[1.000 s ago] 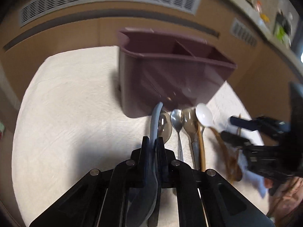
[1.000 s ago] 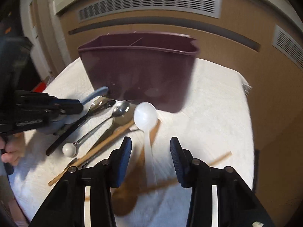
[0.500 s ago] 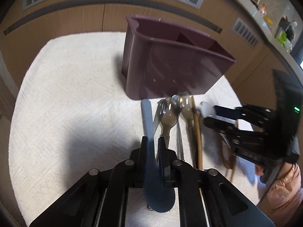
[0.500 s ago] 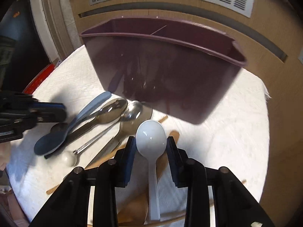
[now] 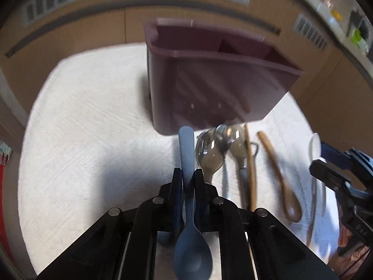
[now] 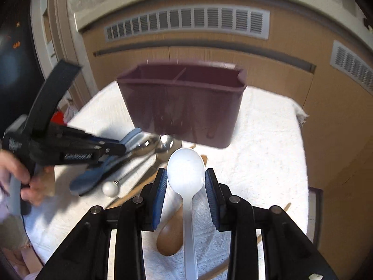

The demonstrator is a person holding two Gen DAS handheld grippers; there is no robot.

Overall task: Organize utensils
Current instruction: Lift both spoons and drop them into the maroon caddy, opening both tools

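Observation:
A maroon divided utensil caddy (image 5: 209, 79) (image 6: 184, 107) stands on a white towel. My left gripper (image 5: 187, 175) is shut on a blue plastic spoon (image 5: 186, 154), handle pointing at the caddy, bowl back between the fingers. It also shows in the right wrist view (image 6: 116, 148). My right gripper (image 6: 186, 175) is shut on the bowl of a white plastic spoon (image 6: 186, 170), held above the towel. Metal spoons (image 5: 209, 156), a wooden stick (image 5: 250, 170) and a wooden spoon (image 5: 279, 177) lie in front of the caddy.
The white towel (image 5: 81, 140) covers the table. A wooden cabinet front with vents (image 6: 186, 23) stands behind. A wooden spoon (image 6: 170, 233) and a white ball-ended utensil (image 6: 110, 189) lie under my right gripper. The table's right edge (image 6: 303, 163) is close.
My right gripper has closed on the white spoon's bowl and lifted it off the towel. My left gripper still holds the blue spoon and has shifted back a little.

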